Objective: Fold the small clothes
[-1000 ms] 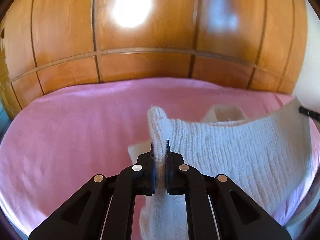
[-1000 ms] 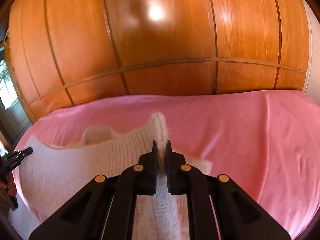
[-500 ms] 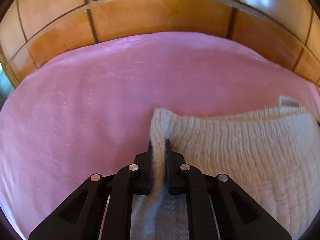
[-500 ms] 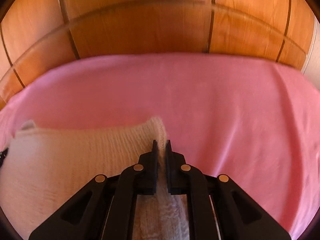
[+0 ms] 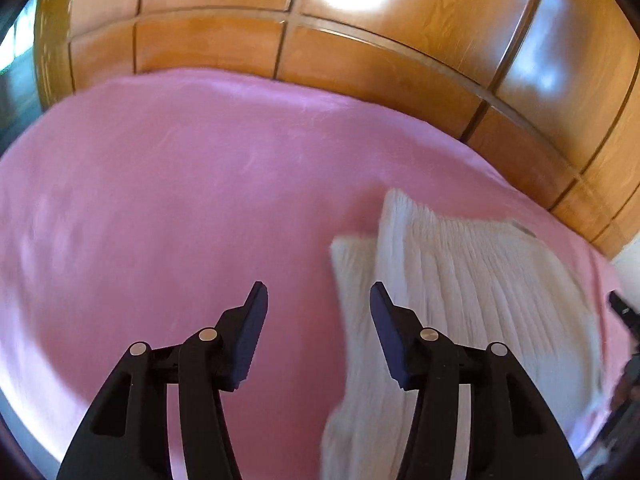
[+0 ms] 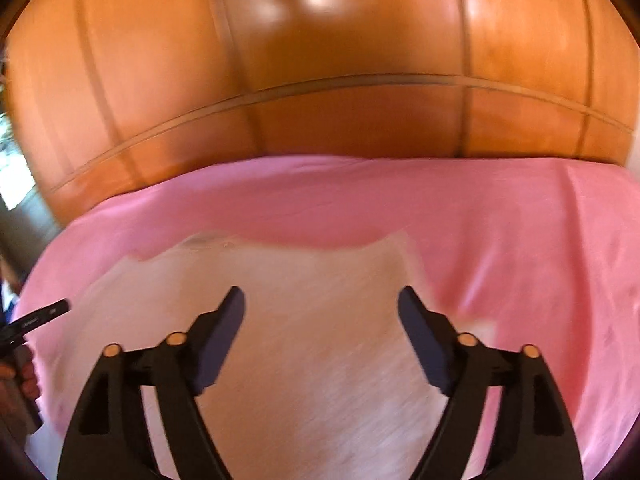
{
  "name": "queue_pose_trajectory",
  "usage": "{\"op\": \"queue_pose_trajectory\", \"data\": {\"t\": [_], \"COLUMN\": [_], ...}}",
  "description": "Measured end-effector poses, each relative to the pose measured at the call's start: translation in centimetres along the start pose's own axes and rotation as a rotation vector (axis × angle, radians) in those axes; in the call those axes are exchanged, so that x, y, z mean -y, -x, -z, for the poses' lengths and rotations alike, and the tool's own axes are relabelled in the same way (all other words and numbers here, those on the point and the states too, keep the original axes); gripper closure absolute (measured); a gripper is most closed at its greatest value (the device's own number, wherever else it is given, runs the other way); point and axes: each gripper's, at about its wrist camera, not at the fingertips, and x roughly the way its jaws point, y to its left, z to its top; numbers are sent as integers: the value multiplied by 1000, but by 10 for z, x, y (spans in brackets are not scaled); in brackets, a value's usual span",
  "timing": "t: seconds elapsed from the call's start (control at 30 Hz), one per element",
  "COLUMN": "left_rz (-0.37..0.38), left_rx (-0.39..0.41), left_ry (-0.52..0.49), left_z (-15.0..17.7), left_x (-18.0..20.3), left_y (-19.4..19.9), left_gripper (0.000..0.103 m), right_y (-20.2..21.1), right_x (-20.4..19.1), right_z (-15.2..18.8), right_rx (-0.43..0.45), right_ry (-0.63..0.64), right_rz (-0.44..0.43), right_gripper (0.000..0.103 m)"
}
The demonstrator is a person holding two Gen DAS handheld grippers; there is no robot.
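A small white ribbed knit garment [image 5: 460, 280] lies folded on the pink bed cover [image 5: 160, 208], at the right of the left wrist view. My left gripper [image 5: 318, 298] hovers just left of its near edge, jaws opening, only pink cover between them. In the right wrist view the same knit garment [image 6: 304, 320] spreads blurred below my right gripper [image 6: 322, 304], whose jaws are opening wide above it, pads clear of the cloth. The left gripper's tip [image 6: 44, 314] shows at that view's left edge.
A glossy wooden panelled wall [image 6: 320, 80] rises right behind the pink bed cover [image 6: 520, 240]. A person's hand [image 6: 16, 376] grasps the other tool at the far left. The other gripper [image 5: 622, 312] shows at the right edge. Bare cover stretches left of the garment.
Both grippers were shut on the garment's upper corners; they carried it forward and down, then let go. The garment now lies on the cover and both pairs of jaws stand apart.
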Motion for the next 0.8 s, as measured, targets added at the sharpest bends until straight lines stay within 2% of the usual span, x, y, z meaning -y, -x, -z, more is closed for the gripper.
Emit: {"op": "queue_pose_trajectory", "data": {"t": [0.1, 0.17, 0.2, 0.27, 0.3, 0.33, 0.4, 0.57, 0.67, 0.8], "left_rz": [56, 43, 6, -76, -162, -199, -228, -117, -80, -39], "left_rx": [-6, -17, -25, -34, -37, -38, -15, 51, 85, 101], "left_ry": [25, -2, -45, -107, -146, -161, -163, -49, -51, -90], "left_z": [29, 45, 57, 71, 80, 87, 95, 85, 73, 66], "left_x": [-13, -13, -8, 0, 5, 5, 7, 6, 15, 31], "left_y": [23, 28, 29, 28, 23, 23, 27, 54, 63, 68], "left_gripper": [51, 51, 51, 51, 51, 51, 51, 51, 40, 39], "right_y": [1, -1, -4, -9, -12, -13, -12, -14, -15, -16], "right_x": [-23, -31, -33, -31, -25, -17, -8, -16, -16, -15], "right_z": [25, 41, 47, 61, 65, 72, 82, 87, 87, 89], "right_rx": [-13, -26, -37, -61, -67, -52, 8, 35, 48, 55], "right_ry": [47, 56, 60, 95, 110, 123, 134, 139, 138, 139], "right_rz": [-31, -36, -25, 57, 77, 76, 57, 68, 66, 70], "right_gripper": [16, 14, 14, 12, 11, 11, 11, 4, 4, 4]}}
